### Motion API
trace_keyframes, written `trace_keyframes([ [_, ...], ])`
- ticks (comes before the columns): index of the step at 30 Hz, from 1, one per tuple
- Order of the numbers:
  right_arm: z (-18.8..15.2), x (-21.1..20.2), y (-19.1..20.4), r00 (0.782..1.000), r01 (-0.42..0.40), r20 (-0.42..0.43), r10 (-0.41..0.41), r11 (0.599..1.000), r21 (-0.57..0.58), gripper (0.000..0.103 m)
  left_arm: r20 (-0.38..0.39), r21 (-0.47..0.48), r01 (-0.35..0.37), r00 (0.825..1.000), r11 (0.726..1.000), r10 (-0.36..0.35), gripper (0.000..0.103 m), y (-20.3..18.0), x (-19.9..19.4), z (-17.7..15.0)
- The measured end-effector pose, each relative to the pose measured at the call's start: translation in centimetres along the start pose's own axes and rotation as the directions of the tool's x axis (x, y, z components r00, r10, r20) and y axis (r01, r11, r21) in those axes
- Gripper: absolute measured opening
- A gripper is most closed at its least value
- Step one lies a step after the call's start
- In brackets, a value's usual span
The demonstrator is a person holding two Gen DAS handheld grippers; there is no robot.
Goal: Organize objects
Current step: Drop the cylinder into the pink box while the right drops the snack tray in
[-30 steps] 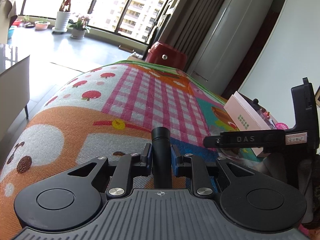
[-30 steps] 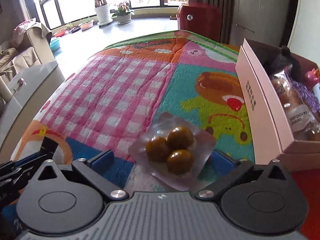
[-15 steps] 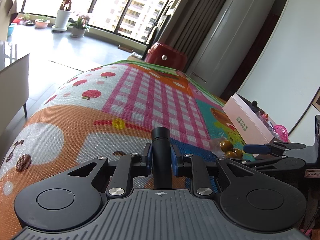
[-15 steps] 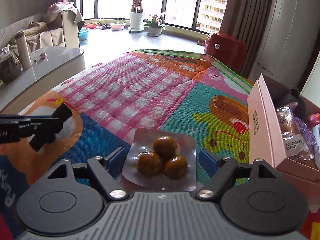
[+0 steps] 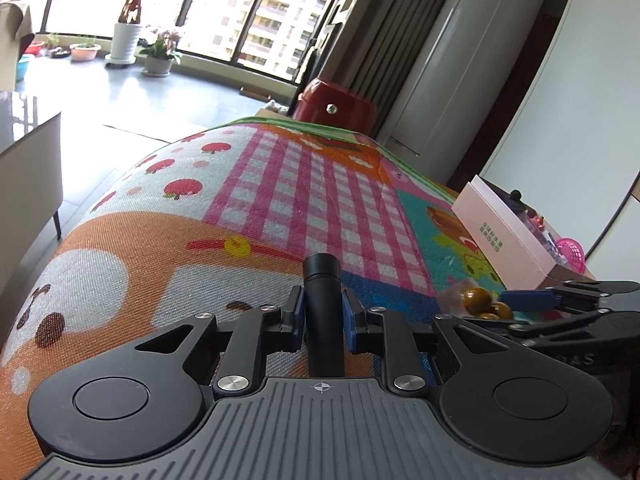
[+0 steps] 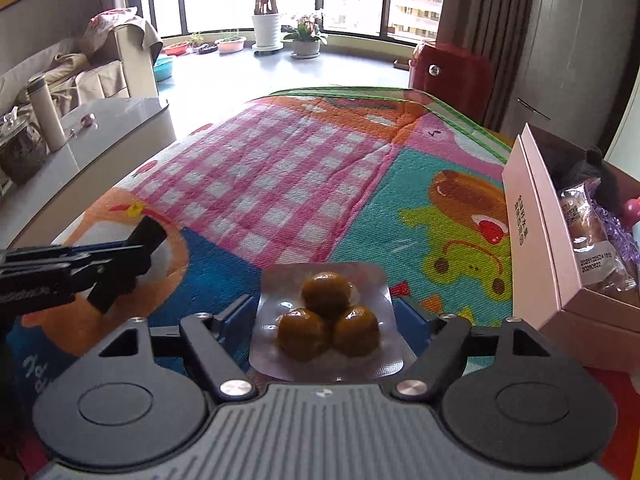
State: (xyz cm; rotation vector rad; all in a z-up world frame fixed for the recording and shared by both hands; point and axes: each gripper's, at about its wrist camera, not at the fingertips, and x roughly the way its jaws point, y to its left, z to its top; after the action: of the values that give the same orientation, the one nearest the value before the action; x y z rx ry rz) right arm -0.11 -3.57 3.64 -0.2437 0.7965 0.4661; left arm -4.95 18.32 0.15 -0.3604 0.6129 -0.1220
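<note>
Bright living room with tall windows; a cartoon-printed play mat [image 6: 288, 168] covers the work surface. Right tongs [image 6: 326, 320] are pinching a clear blister pack [image 6: 325, 322] of three brown balls, its flat edges pressed between the blue pads, held just above the mat. An open pink box [image 6: 536, 224] holding wrapped snacks lies ahead and to the right of the pack, near but not touching, its long side running away from the camera; the right hand is the nearer one. Left tongs [image 5: 323, 312] are closed on a black cylinder [image 5: 322, 304], whose long axis points forward and upward, well left of the box. Both hands sit low and roughly level over the mat.
</note>
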Motion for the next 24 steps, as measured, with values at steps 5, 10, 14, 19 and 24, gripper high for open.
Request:
trace_keyframes([
  [5, -2.0, -6.7, -1.3, 0.997, -0.007, 0.076, 0.008, 1.0, -0.009, 0.077, -0.028, 0.084, -0.055, 0.998, 0.995, 0.058, 0.022, -1.6, 0.0, 0.2],
  [10, -4.0, -15.0, -5.7, 0.983, 0.055, 0.172, -0.062, 0.997, 0.046, 0.077, -0.093, 0.168, 0.041, 0.995, 0.985, -0.025, 0.022, -5.9, -1.9, 0.9],
  [14, -6.3, -20.2, -9.3, 0.956, 0.124, 0.254, -0.148, 0.987, 0.105, 0.077, -0.006, 0.24, 0.156, 0.987, 0.958, -0.159, 0.022, -12.5, -3.7, 4.8],
  [19, -8.9, -22.7, -12.8, 0.917, 0.21, 0.299, -0.263, 0.958, 0.197, 0.077, 0.046, 0.358, 0.239, 0.961, 0.903, -0.272, 0.022, -22.3, -1.6, 9.8],
  [24, -10.1, -21.6, -15.3, 0.921, 0.21, 0.269, -0.282, 0.941, 0.265, 0.077, 0.006, 0.285, 0.341, 0.934, 0.896, -0.358, 0.026, -27.5, 6.0, 11.6],
])
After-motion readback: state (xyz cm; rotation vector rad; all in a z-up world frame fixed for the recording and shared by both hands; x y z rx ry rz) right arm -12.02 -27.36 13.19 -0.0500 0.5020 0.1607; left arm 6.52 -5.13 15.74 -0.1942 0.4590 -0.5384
